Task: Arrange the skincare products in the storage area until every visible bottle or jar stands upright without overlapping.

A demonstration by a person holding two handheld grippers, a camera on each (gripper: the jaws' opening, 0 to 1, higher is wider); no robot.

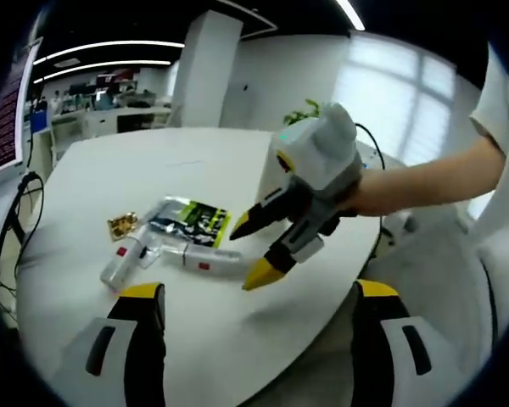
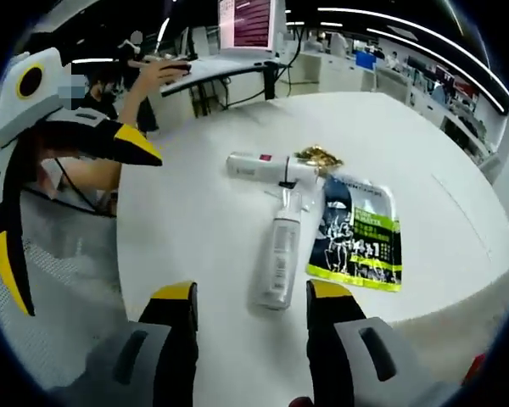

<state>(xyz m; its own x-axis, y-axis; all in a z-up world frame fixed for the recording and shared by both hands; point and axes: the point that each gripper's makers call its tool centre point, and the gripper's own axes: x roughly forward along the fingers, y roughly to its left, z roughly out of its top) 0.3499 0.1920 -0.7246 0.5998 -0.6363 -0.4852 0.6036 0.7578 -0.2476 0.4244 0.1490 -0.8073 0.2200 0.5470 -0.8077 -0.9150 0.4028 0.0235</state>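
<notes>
Lying flat on the white tabletop (image 2: 212, 153): two pale bottles, a green-and-black sachet and a small gold wrapper. Lying with its length running away from the camera in the right gripper view, the nearer bottle (image 2: 280, 259), its base just beyond the gap of the right claw (image 2: 251, 298). Lying crosswise behind it, the second bottle (image 2: 263, 167), its end touching or nearly touching the first one's neck. Resting just beside the nearer bottle, the sachet (image 2: 357, 233); sitting at the sachet's far corner, the gold wrapper (image 2: 316, 156).

Hovering open and holding nothing, the right claw, jaws standing apart on either side of the bottle's base. Seen in the left gripper view, the same claw (image 1: 256, 250) hanging just above the bottle (image 1: 210, 260), a hand (image 1: 382, 191) gripping its body.

Standing wide open and holding nothing, the left claw (image 1: 259, 292), near the tabletop's edge (image 1: 85, 161), well short of the bottles.
</notes>
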